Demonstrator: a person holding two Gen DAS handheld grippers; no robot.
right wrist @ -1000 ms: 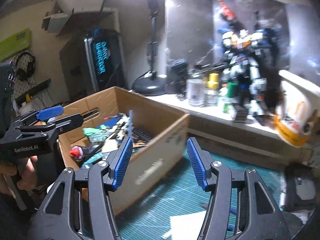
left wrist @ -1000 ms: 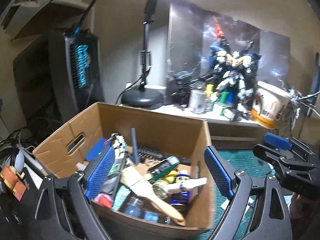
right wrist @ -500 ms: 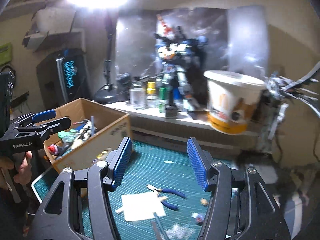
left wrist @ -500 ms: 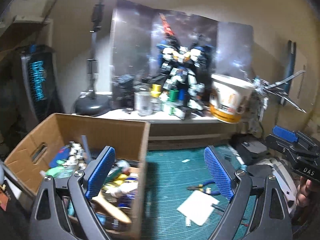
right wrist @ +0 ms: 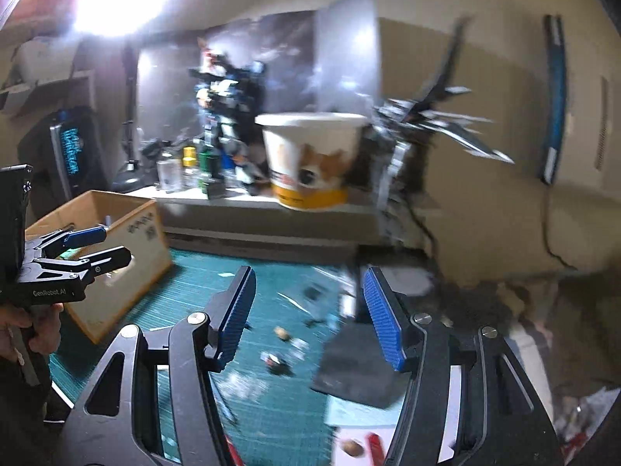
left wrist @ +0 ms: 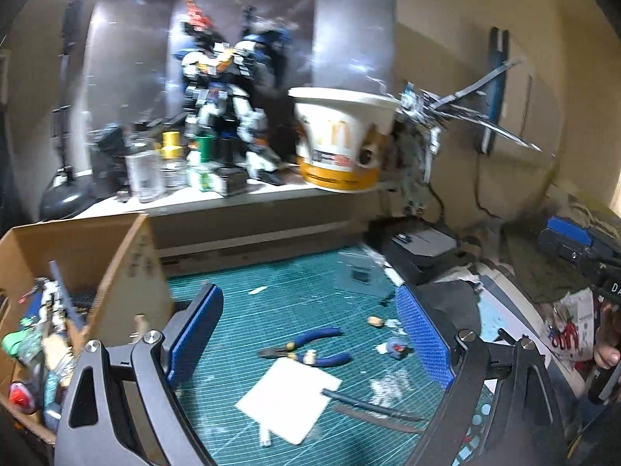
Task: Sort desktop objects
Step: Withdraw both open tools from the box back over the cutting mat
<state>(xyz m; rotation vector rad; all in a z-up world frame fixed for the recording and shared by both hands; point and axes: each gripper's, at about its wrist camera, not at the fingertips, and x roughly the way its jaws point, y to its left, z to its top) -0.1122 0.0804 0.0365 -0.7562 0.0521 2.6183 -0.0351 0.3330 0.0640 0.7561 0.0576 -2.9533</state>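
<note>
- The left gripper (left wrist: pixel 310 334) is held spread wide above the green cutting mat (left wrist: pixel 271 303), with nothing between its blue pads (left wrist: pixel 423 341).
- Framed between those pads on the mat are blue-handled pliers (left wrist: pixel 306 347), lying flat, with a white sheet of paper (left wrist: pixel 289 402) just below them and touching their handles.
- Near the right pad, small bits are scattered: a tan cork-like piece (left wrist: pixel 375 320) and a small round part (left wrist: pixel 396 347); a dark thin rod (left wrist: pixel 368 407) lies beside the paper.
- To the left, an open cardboard box (left wrist: pixel 128 272) stands on the mat's edge, filled with mixed tools and bottles.
- The right gripper (right wrist: pixel 310 326) is likewise seen spread apart and empty over the mat (right wrist: pixel 194 291); its view is blurred.
- Between its pads (right wrist: pixel 382 326), small dark parts (right wrist: pixel 275 363) are seen on the mat, and a dark flat sheet (right wrist: pixel 349 365) lies near the right pad.
- The box (right wrist: pixel 128 233) appears at the left, beside the other gripper.
- On the shelf behind, a robot model (left wrist: pixel 221 89), small jars (left wrist: pixel 170 155) and a white paper bucket (left wrist: pixel 341 136) are lined up.
</note>
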